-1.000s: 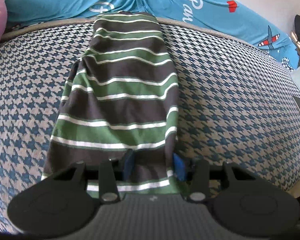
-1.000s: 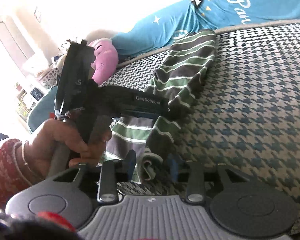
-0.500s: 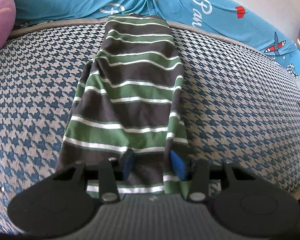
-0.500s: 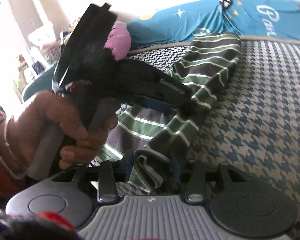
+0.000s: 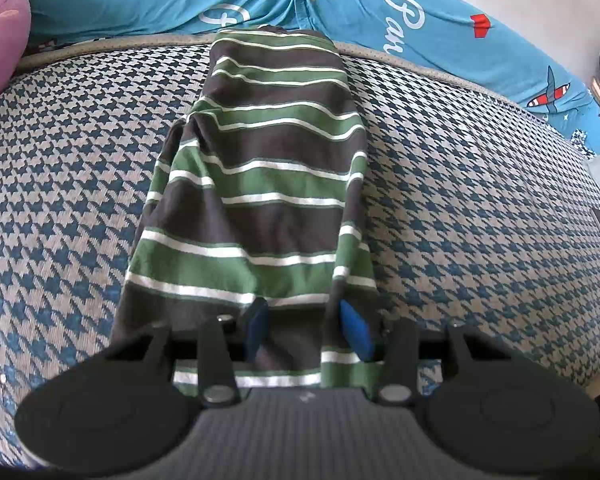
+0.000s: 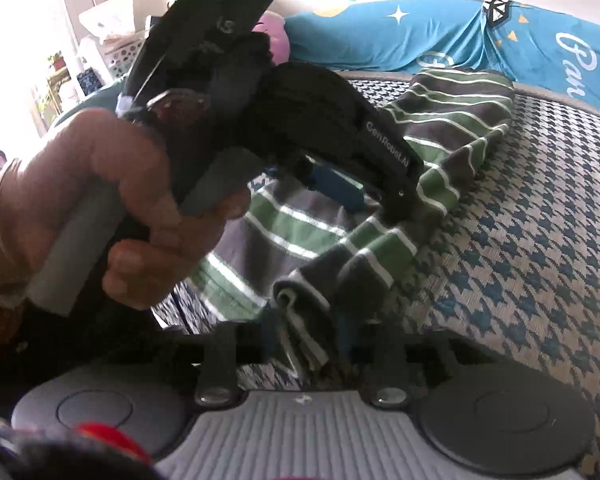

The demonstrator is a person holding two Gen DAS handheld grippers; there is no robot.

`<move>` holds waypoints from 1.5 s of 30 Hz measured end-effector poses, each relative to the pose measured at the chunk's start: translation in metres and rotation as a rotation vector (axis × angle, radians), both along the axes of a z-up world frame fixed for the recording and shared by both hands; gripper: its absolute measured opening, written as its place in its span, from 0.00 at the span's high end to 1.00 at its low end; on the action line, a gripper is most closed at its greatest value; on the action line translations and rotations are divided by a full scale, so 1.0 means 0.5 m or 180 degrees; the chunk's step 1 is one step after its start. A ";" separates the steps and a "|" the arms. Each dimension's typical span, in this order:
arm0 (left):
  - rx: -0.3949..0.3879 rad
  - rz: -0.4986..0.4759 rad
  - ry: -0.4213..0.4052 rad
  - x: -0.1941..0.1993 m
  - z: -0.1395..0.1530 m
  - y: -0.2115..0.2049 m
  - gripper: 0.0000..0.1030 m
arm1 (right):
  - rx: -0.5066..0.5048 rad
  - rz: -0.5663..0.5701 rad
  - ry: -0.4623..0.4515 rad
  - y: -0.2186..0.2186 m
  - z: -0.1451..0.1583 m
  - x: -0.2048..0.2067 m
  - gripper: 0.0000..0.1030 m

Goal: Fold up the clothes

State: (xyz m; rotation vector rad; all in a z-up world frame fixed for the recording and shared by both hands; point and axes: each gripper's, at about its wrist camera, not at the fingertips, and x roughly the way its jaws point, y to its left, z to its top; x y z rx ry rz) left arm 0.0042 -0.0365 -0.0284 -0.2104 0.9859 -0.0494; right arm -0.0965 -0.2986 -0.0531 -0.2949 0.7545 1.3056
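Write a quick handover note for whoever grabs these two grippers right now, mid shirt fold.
Left hand-held gripper: open, blue fingers straddling the near end of the striped shirt, not clamped.
Right hand-held gripper: shut on a bunched, lifted near corner of the shirt.
Shirt: lies lengthwise on the houndstooth cover, already narrowed into a long strip; far end reaches the blue bedding.
A hand holds the left gripper, seen in the right wrist view.
Done: sides folded in.
Left: probably close the left gripper on the other near corner, carry the near end toward the far end, then smooth.
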 end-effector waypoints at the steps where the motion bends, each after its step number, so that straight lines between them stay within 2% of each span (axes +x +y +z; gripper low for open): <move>1: -0.0002 -0.0001 -0.0001 -0.001 0.000 0.001 0.59 | -0.0012 0.0003 -0.0016 -0.004 0.001 -0.002 0.86; 5: 0.0002 -0.0010 -0.0007 -0.003 0.000 0.000 0.59 | 0.0037 0.0074 0.0037 -0.030 0.011 -0.010 0.90; 6: 0.0007 -0.0012 -0.0009 -0.003 0.000 0.000 0.59 | 0.0055 0.0138 0.0067 -0.037 0.015 -0.015 0.94; 9: 0.0007 -0.0007 -0.0007 -0.002 -0.001 -0.001 0.59 | 0.0092 0.0465 0.0173 -0.054 0.024 -0.038 0.94; 12: 0.0012 -0.0004 -0.0009 -0.001 -0.001 -0.001 0.59 | 0.0146 0.0548 0.0083 -0.068 0.033 -0.054 0.94; 20: 0.0063 0.0020 -0.0037 -0.002 0.000 0.001 0.59 | 0.0184 0.0021 0.0067 -0.073 0.036 0.001 0.94; 25: 0.0164 0.0075 -0.0098 -0.001 0.006 0.006 0.59 | 0.0088 0.0034 -0.0140 -0.046 0.023 0.006 0.92; 30: 0.0118 0.0131 -0.0079 0.001 0.005 0.017 0.61 | 0.0040 0.0065 -0.0295 -0.022 0.014 0.002 0.79; 36: 0.0115 0.0087 -0.0059 -0.001 0.003 0.014 0.61 | 0.0000 0.0148 -0.0415 0.001 0.007 -0.003 0.79; 43: 0.0069 -0.0105 -0.0056 -0.010 0.005 0.010 0.61 | -0.0051 0.0233 -0.0504 0.018 -0.006 -0.012 0.79; 45: 0.0076 -0.0173 -0.0057 -0.015 0.004 0.008 0.61 | -0.0042 0.0234 -0.0499 0.012 -0.003 -0.014 0.83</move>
